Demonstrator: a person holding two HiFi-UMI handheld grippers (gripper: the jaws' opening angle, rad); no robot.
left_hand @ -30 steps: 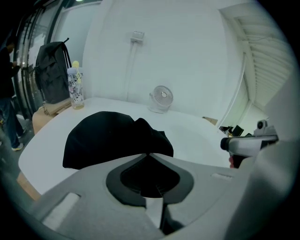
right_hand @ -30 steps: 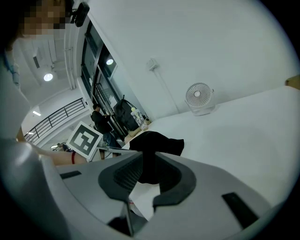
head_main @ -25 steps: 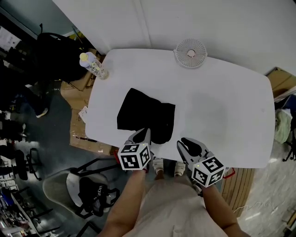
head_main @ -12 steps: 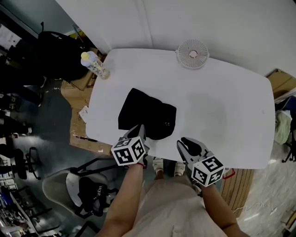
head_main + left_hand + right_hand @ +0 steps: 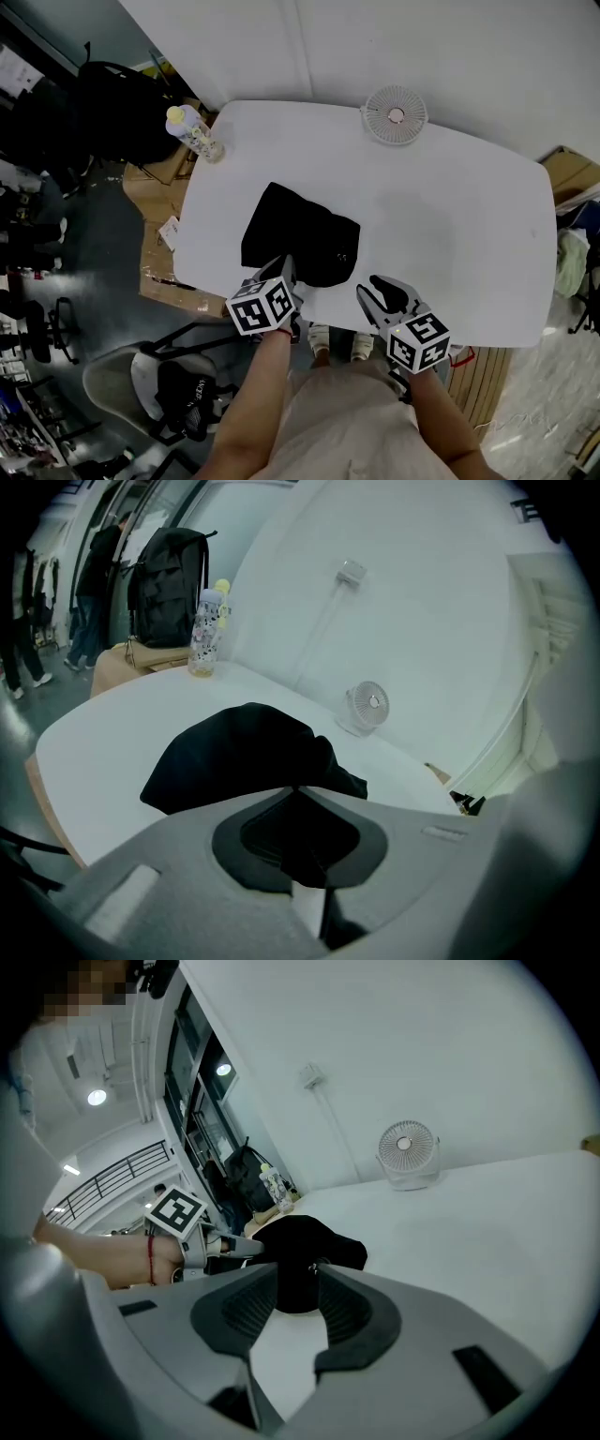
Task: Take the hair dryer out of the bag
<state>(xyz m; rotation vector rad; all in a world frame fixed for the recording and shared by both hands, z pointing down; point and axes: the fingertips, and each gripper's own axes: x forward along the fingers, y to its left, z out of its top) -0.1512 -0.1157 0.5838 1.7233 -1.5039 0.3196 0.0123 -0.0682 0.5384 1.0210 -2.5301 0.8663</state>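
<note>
Reaching over near edge of white table (image 5: 450,234): my left gripper (image 5: 285,269) is pressed shut at near rim of the black bag (image 5: 300,234); my right gripper (image 5: 376,290) has jaws spread, just been opening, bag just ahead-left, not between them. Beyond: fan (image 5: 396,114), bottle (image 5: 192,131) at far edge, backpack (image 5: 169,574) behind.

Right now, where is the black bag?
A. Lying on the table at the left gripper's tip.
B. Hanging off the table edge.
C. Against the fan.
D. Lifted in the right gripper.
A: the bag lies on the table, its near edge at the left gripper.
</note>
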